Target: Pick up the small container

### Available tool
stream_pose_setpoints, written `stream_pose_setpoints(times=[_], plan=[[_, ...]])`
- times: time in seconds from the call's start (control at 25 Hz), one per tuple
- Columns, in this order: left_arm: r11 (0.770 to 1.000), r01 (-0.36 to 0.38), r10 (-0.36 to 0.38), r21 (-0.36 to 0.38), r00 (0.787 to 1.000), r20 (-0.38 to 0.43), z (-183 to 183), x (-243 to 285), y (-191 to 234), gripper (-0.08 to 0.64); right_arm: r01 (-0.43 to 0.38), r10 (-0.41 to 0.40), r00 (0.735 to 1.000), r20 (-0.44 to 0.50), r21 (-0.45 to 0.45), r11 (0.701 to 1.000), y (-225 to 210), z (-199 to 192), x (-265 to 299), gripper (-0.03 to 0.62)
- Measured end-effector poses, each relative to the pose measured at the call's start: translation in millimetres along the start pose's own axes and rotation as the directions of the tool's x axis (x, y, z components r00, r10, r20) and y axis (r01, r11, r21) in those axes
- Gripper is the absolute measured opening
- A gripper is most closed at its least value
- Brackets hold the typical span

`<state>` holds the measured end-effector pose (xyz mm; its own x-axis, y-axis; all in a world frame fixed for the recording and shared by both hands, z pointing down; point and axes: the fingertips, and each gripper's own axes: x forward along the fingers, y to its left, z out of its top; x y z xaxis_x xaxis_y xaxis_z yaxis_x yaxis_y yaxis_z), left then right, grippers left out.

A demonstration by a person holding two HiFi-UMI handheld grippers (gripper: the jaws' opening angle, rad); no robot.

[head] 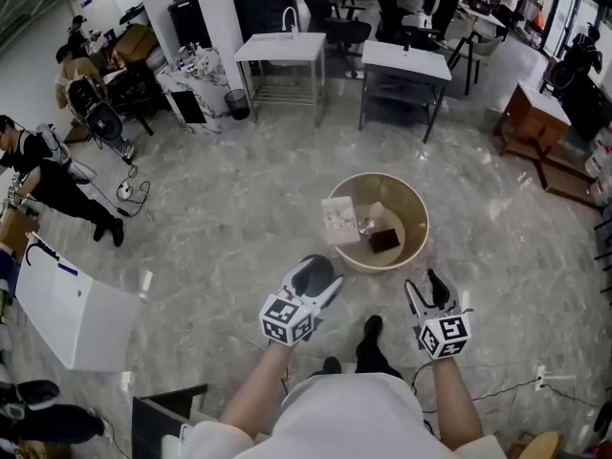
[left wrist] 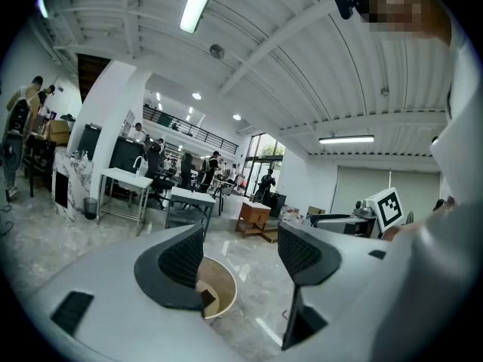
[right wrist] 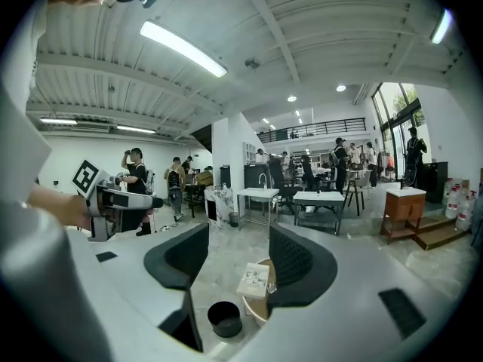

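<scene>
A round beige tub [head: 413,216] stands on the marble floor ahead of me. It holds a white printed box [head: 339,220] leaning on its left rim, a black item [head: 385,240] and something shiny. Just short of the tub, my left gripper [head: 318,277] hangs open and empty. My right gripper [head: 427,291] is open and empty beside it. In the right gripper view a small black round container [right wrist: 224,317] sits on the floor below the open gripper [right wrist: 230,259], beside the tub [right wrist: 255,311] and the box [right wrist: 255,279]. Through the open left gripper [left wrist: 241,251] part of the tub [left wrist: 219,292] shows.
My black shoes [head: 371,333] stand between the grippers. Two white tables [head: 282,46] [head: 406,62] and a wooden desk [head: 533,113] stand further off. People and gear crowd the left side [head: 48,185]. A white board [head: 72,314] lies at near left, and a cable [head: 488,390] at near right.
</scene>
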<state>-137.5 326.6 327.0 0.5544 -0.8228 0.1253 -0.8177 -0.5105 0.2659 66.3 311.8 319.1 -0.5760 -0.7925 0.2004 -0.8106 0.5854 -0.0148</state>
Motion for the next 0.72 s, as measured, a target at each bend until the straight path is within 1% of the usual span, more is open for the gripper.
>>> stream_pose_setpoints(times=[0.32, 0.72], plan=[[0.999, -0.046, 0.045, -0.02, 0.999, -0.024, -3.5, 44.7, 23.7, 0.311, -0.042, 0.042, 0.999, -0.023, 0.018, 0.999, -37.9, -6.6, 44.2, 0.262], [0.994, -0.096, 0.093, -0.054, 0.994, -0.05, 4.4, 144.5, 55.9, 0.31, -0.089, 0.09, 0.995, -0.053, 0.021, 0.996, -120.7, -2.8, 119.9, 0.261]])
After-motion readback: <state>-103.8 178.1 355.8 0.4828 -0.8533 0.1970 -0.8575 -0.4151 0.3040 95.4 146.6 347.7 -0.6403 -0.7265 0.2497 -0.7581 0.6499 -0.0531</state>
